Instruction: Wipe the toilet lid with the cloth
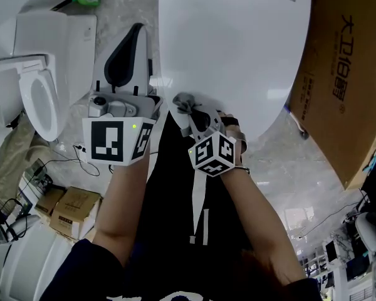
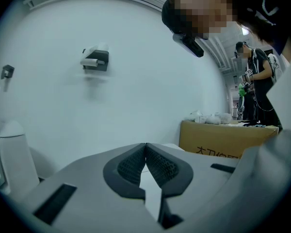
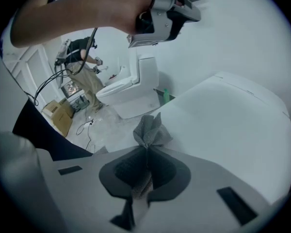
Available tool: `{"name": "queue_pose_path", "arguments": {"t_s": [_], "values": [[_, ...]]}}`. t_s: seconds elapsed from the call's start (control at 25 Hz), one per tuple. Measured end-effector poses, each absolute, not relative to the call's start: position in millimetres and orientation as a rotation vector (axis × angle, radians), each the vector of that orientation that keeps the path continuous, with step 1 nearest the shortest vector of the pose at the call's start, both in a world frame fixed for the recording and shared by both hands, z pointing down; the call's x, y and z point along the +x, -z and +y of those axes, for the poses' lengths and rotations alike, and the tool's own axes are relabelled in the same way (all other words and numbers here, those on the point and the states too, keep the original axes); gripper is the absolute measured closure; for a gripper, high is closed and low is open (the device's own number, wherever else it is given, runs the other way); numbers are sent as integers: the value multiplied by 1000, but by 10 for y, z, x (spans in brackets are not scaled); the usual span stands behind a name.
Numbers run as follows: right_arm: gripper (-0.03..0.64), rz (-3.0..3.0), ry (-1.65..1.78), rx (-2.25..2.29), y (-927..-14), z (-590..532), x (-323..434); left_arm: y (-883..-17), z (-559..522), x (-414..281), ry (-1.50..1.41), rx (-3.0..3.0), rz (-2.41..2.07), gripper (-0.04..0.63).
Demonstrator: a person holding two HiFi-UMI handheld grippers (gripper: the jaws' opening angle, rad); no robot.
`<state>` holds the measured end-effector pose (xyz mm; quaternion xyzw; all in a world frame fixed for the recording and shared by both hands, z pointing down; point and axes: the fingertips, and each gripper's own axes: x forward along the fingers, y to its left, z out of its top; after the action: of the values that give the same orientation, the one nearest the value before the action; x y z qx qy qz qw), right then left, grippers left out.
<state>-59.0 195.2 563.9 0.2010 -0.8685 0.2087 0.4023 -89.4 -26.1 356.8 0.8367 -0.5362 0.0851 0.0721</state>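
The white toilet lid (image 1: 232, 49) fills the upper middle of the head view and is closed; in the right gripper view the lid (image 3: 233, 120) spreads out to the right. A small grey cloth (image 1: 187, 103) is bunched at the lid's near edge. My right gripper (image 3: 146, 149) is shut on the cloth (image 3: 149, 131), which sticks up past its jaws. My left gripper (image 1: 126, 54) is raised left of the lid, beside its edge. In its own view the left gripper (image 2: 145, 154) is shut with nothing between the pads and points at a white wall.
A second white toilet (image 1: 41, 80) with its seat open stands at the left. A large brown cardboard box (image 1: 344, 74) leans at the right of the lid. Small boxes (image 1: 66, 209) and cables lie on the marble floor at lower left. Another person (image 2: 257, 81) stands far off.
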Motion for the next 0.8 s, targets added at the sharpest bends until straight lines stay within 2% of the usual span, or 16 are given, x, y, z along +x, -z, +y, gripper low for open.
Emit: {"name": "queue_pose_path", "arguments": {"t_s": [0.36, 0.56, 0.8], "values": [[581, -2206, -453, 261, -5640, 2286, -701, -3537, -228, -840, -260, 2514, -1619, 575], [581, -2196, -445, 248, -5651, 2535, -277, -3552, -222, -819, -264, 2508, -1620, 575], [581, -2137, -485, 477, -5646, 2339, 491, -3563, -240, -775, -260, 2506, -1617, 575]]}}
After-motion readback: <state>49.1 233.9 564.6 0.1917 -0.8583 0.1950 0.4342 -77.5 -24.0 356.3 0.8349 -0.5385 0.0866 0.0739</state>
